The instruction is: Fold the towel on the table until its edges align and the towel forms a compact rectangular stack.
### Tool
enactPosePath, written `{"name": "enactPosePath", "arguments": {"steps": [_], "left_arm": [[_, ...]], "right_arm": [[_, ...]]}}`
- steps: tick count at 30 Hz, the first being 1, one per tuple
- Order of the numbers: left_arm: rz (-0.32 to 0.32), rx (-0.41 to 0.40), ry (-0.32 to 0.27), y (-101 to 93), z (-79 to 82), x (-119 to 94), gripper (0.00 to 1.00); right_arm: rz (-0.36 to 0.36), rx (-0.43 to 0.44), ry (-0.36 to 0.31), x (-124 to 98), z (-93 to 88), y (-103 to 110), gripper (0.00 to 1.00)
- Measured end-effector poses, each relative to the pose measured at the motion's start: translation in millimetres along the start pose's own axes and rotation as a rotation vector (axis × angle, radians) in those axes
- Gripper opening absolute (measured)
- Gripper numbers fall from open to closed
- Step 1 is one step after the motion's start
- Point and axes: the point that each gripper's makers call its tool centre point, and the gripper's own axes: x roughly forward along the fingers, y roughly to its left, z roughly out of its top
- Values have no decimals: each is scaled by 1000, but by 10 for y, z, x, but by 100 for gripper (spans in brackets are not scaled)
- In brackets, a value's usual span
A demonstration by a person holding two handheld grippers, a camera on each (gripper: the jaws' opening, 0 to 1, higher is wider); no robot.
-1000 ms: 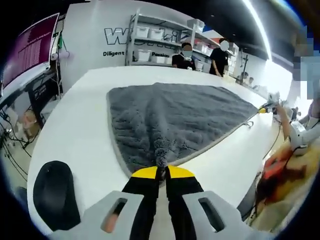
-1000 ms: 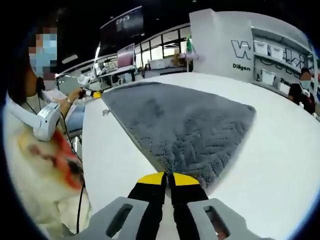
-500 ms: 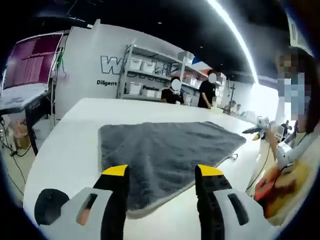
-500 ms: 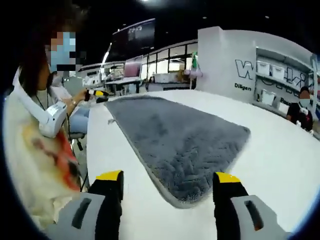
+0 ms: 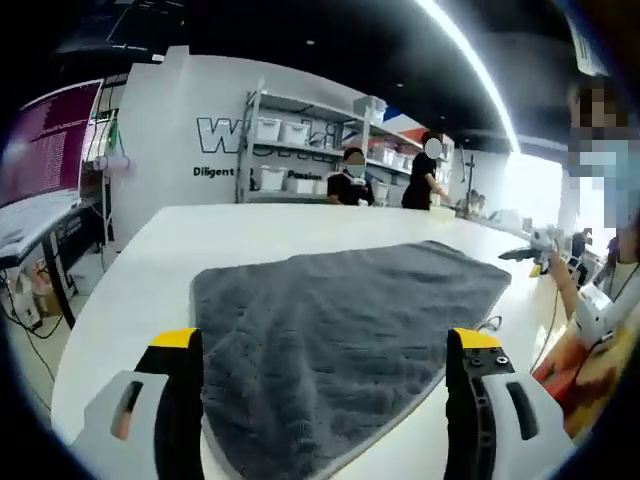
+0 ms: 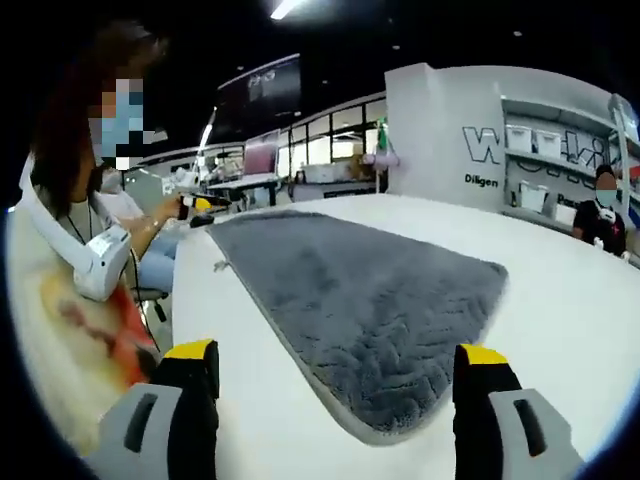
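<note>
Two grippers hang above a white table [image 5: 150, 260], each with its yellow-tipped jaws spread wide and nothing between them. In the left gripper view, the left gripper [image 5: 325, 350] hovers over the near corner of the grey towel [image 5: 340, 320], which lies flat on the table with its plush, ribbed face up and a paler hem running round its edges. That near corner reaches toward the table's front edge between the two jaws, while the far edge stretches toward the middle of the table. A small loop [image 5: 488, 324] sticks out from the towel's right-hand edge onto the bare white surface. In the right gripper view, the right gripper [image 6: 335, 365] likewise stands wide apart, with the towel's nearest rounded corner lying on the table between and just beyond the jaws, not touched by either. The towel [image 6: 360, 290] spreads away from there toward the table's far left edge, where the same loop [image 6: 219, 265] shows beside the hem. A person [image 6: 75, 260] in a white sleeve and patterned top stands at that left edge of the table. Shelving with white bins [image 5: 300, 125] stands against the wall beyond the table.
</note>
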Motion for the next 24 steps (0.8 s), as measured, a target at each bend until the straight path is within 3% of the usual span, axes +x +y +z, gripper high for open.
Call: {"name": "enactPosePath", "arguments": {"steps": [4, 6, 12, 18, 24], "left_arm": [[31, -27, -6, 140, 142, 175, 99], [49, -69, -36, 246, 256, 269, 99], [63, -232, -148, 504, 595, 525, 78], [179, -186, -101, 756, 585, 789, 66], [229, -146, -29, 1044, 501, 1106, 46]], "right_arm": [[-1, -26, 17, 28, 9, 38, 99], [-1, -40, 25, 43, 17, 67, 99], [-37, -66, 15, 25, 77, 69, 99], [-42, -79, 9, 29, 83, 155, 99], [-51, -108, 11, -4, 112, 222, 99]]}}
